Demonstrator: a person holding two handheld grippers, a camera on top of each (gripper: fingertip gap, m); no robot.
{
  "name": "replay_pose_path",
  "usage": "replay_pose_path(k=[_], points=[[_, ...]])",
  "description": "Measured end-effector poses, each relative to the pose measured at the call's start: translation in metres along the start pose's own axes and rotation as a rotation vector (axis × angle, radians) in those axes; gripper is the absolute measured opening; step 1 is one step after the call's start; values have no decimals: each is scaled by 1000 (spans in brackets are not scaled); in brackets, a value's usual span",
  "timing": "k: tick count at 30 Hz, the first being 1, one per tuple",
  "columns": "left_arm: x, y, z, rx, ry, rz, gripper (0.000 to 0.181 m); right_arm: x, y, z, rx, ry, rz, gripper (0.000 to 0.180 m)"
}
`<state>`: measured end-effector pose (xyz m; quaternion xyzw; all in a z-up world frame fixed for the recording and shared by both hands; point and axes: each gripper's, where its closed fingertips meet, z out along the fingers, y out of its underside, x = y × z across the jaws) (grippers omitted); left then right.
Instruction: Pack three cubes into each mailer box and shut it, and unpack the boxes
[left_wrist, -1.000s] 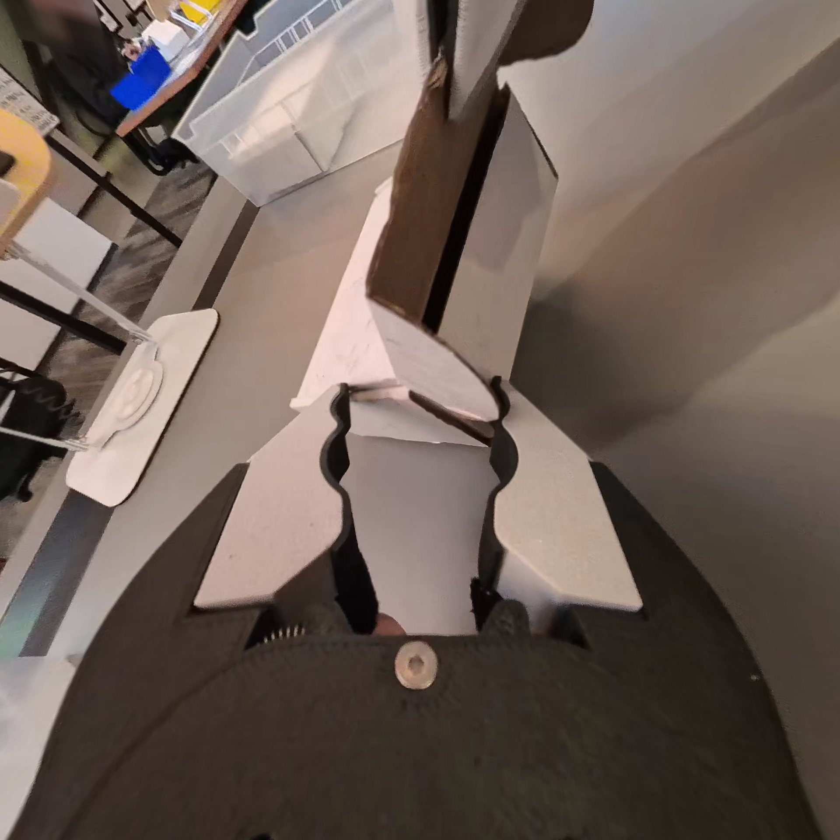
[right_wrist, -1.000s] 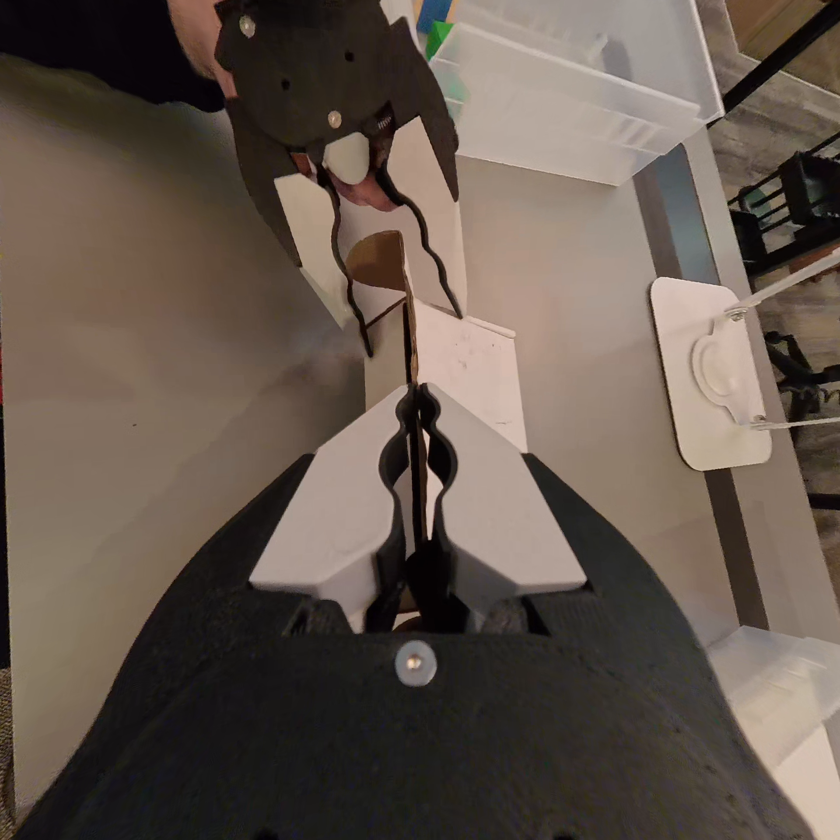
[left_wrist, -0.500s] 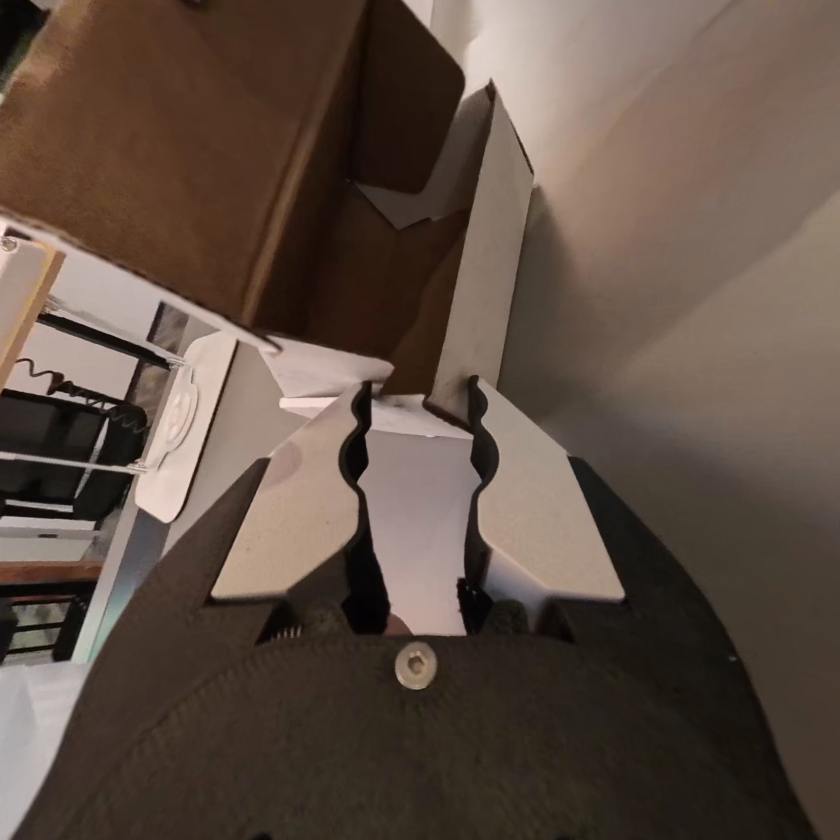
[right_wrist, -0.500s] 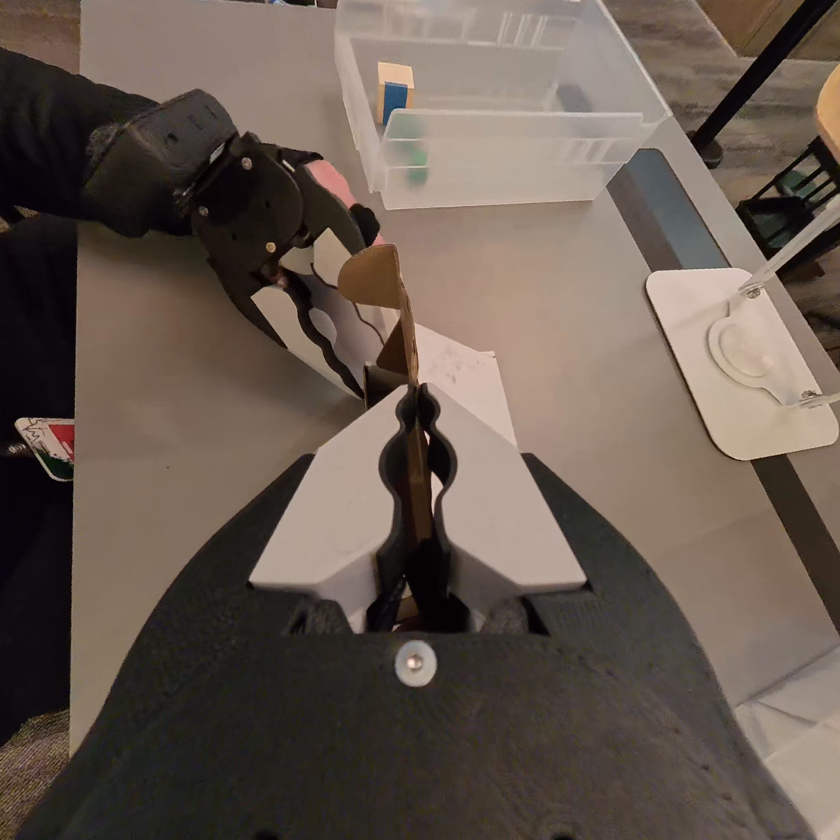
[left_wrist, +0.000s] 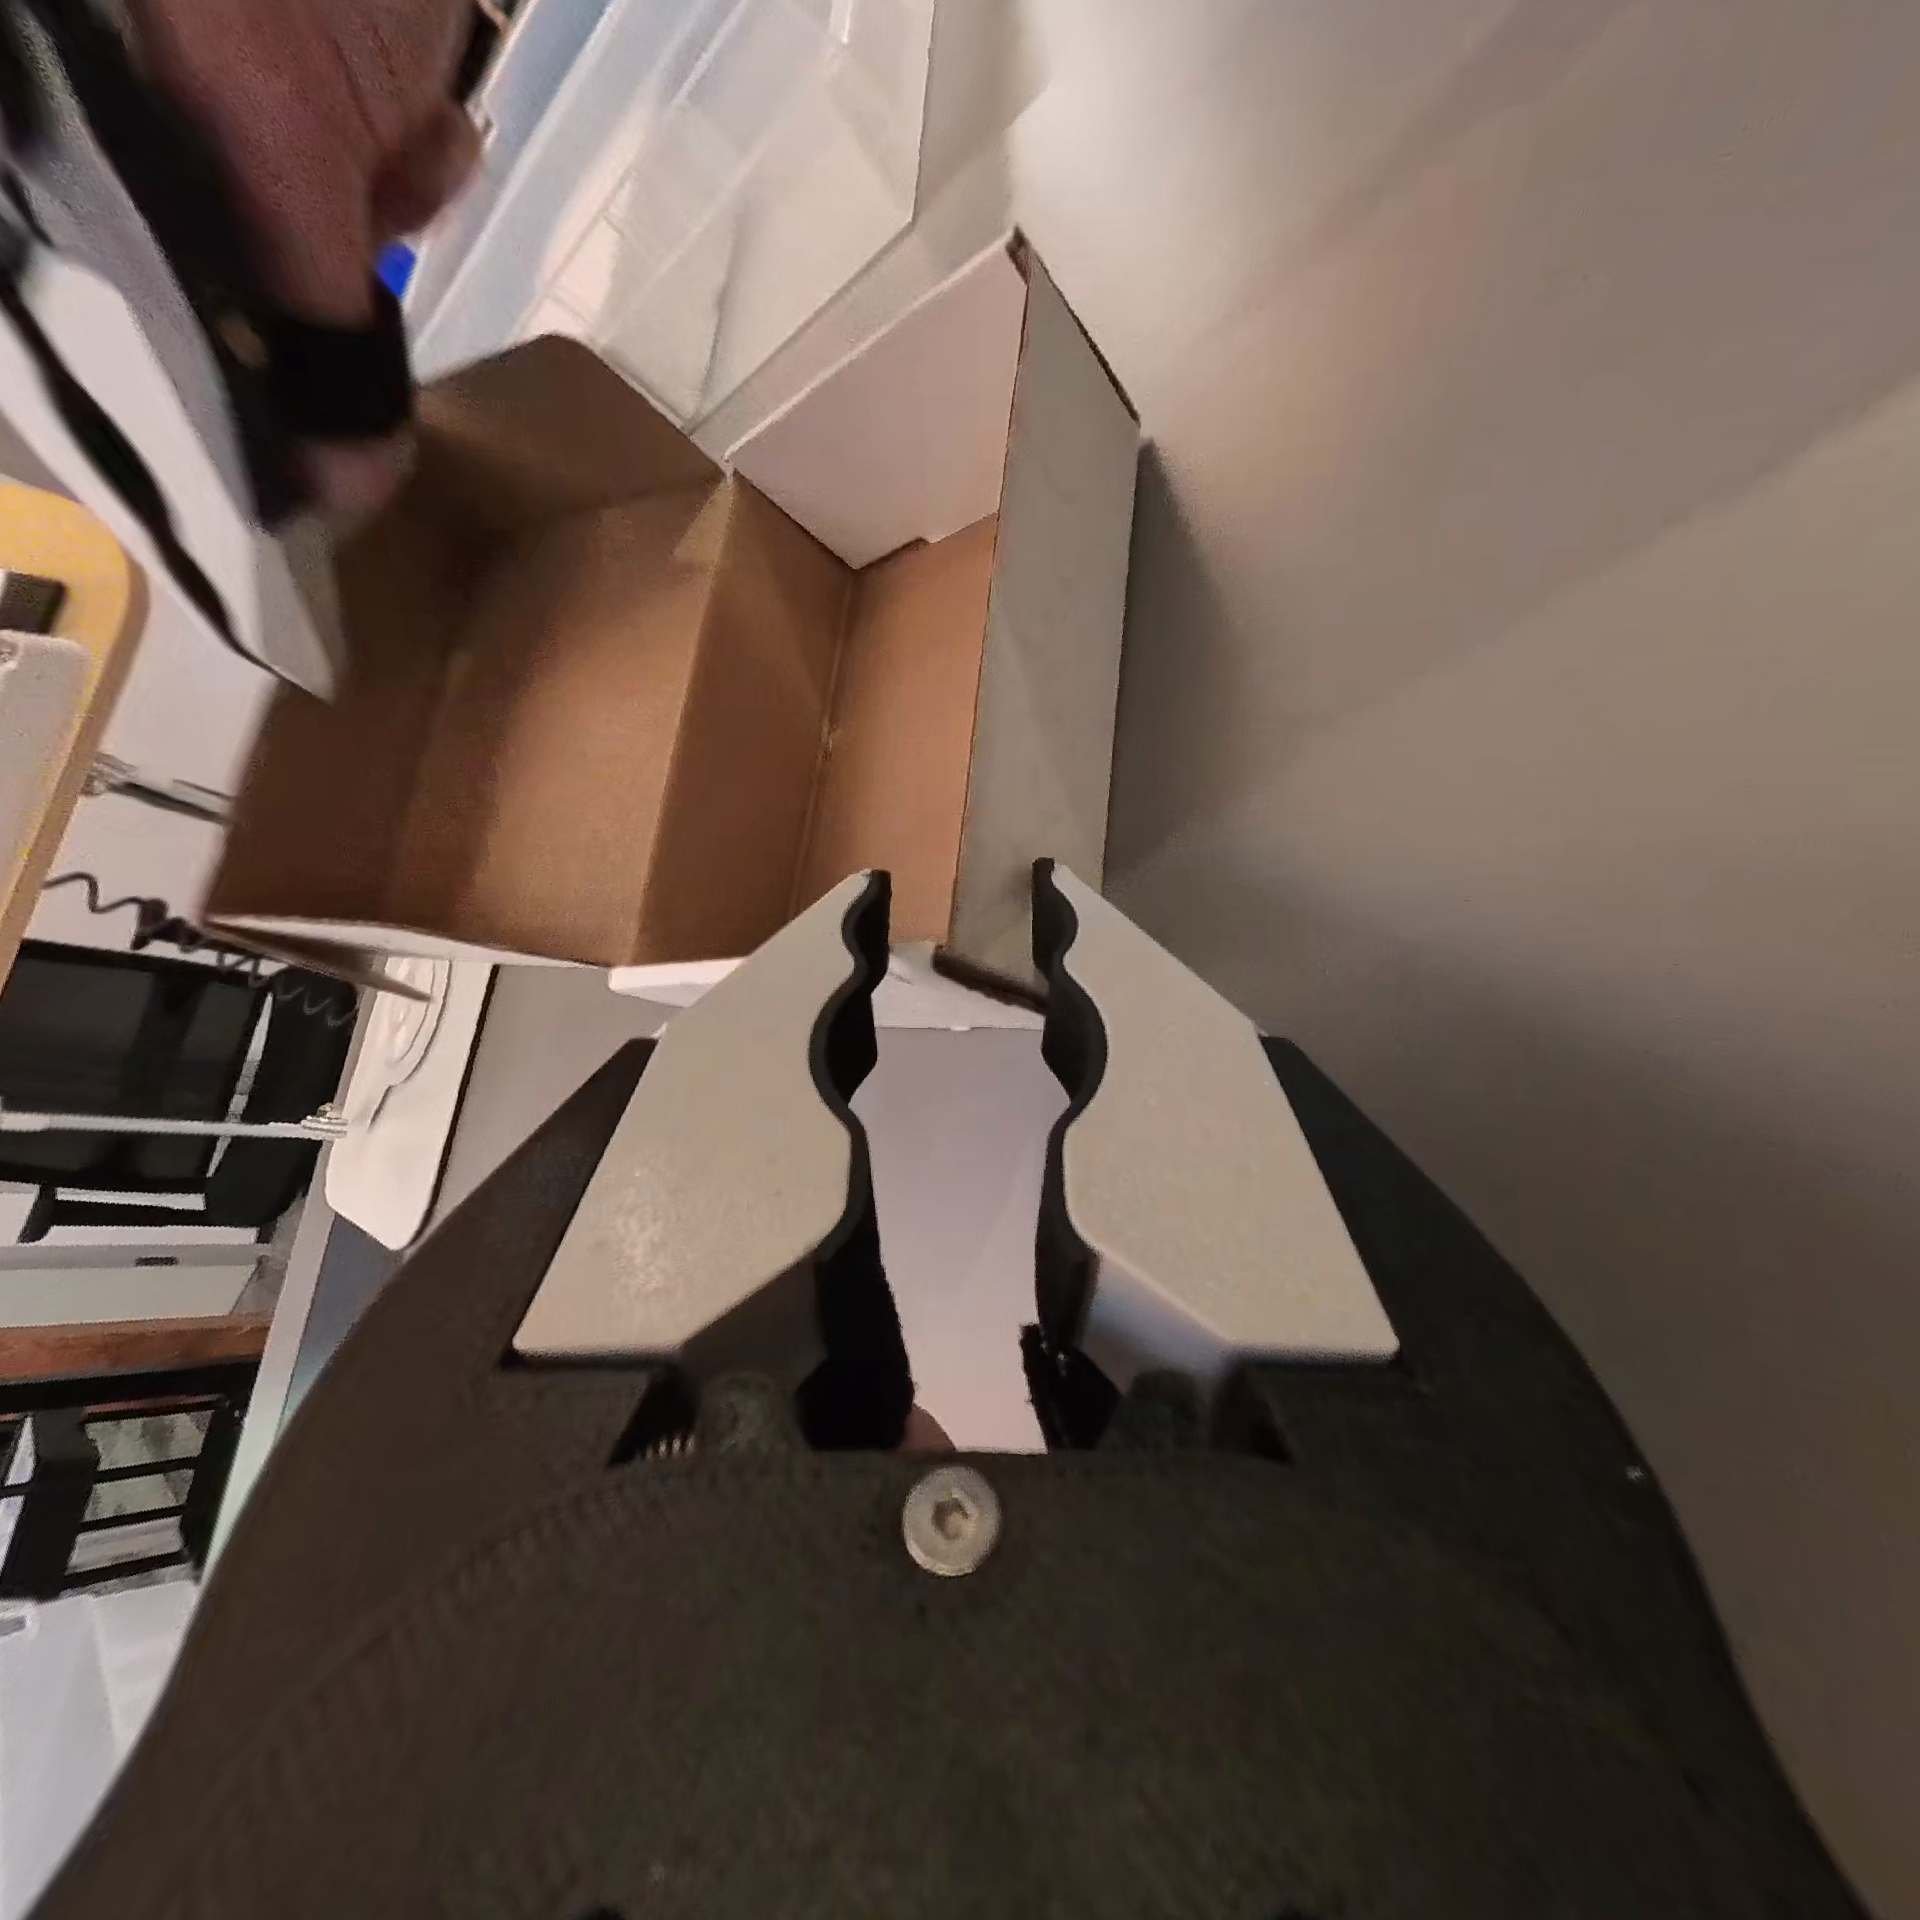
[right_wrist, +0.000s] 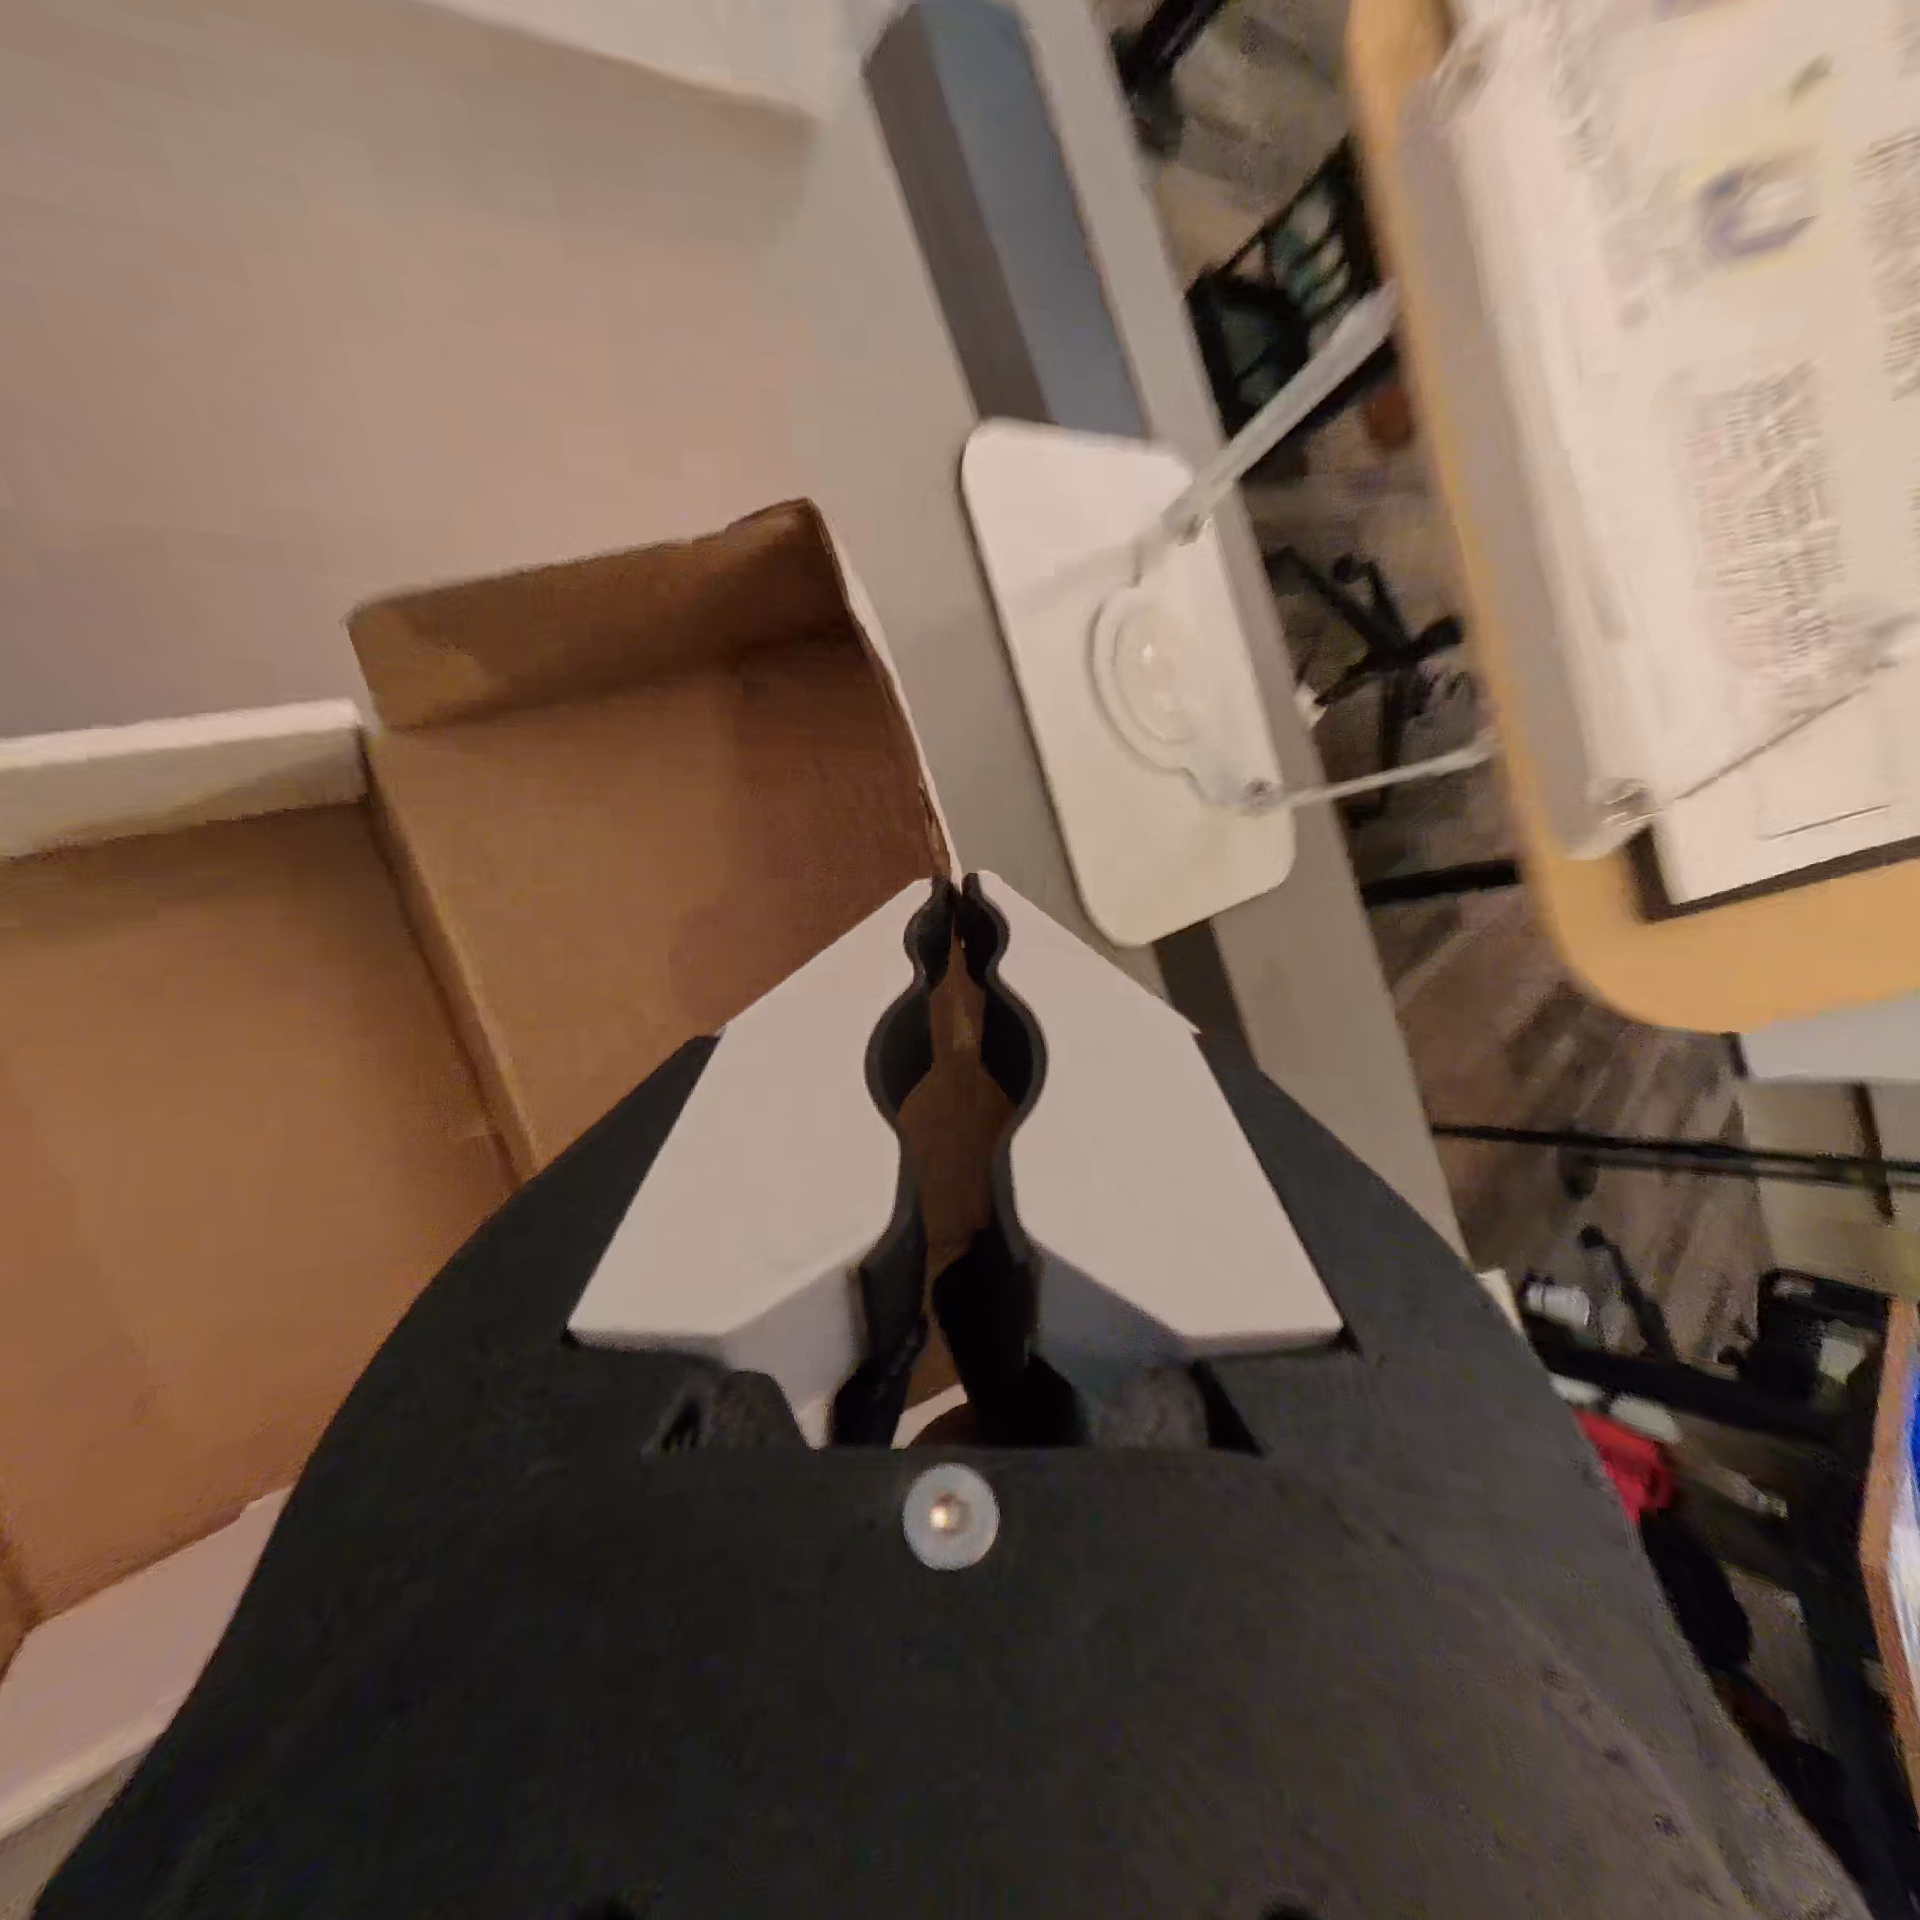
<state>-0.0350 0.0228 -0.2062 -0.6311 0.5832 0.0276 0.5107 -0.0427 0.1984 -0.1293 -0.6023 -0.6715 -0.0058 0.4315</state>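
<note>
My right gripper (right_wrist: 958, 888) pinched on the brown flap of the box (right_wrist: 644, 831) | my left gripper (left_wrist: 961, 883) partly open, straddling the box's white side wall | box lying open on the grey table (left_wrist: 1507, 520), no cubes seen inside | clear bin (left_wrist: 727, 187) behind.

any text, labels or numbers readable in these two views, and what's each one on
None can be read.
Printed white sheets on the tan wooden board, right wrist view: lines of print, too blurred to read.
Open white cardboard mailer box with brown inside, grey table, both grippers: no writing visible.
</note>
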Motion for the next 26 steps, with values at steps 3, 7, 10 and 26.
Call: replay_pose_path(k=[3,7,10,26], points=[[1,-1,-1,-12,16,-6,26,-9,26,31,-90,-43,24,1],[5,-4,0,-10,50,-47,18,-24,44,54,-117,-151,83,4],[11,-5,-1,4,102,-87,8,-29,41,58,-99,-175,90,7],[16,-9,-3,-7,259,-348,0,-8,-49,-82,302,-228,284,38]])
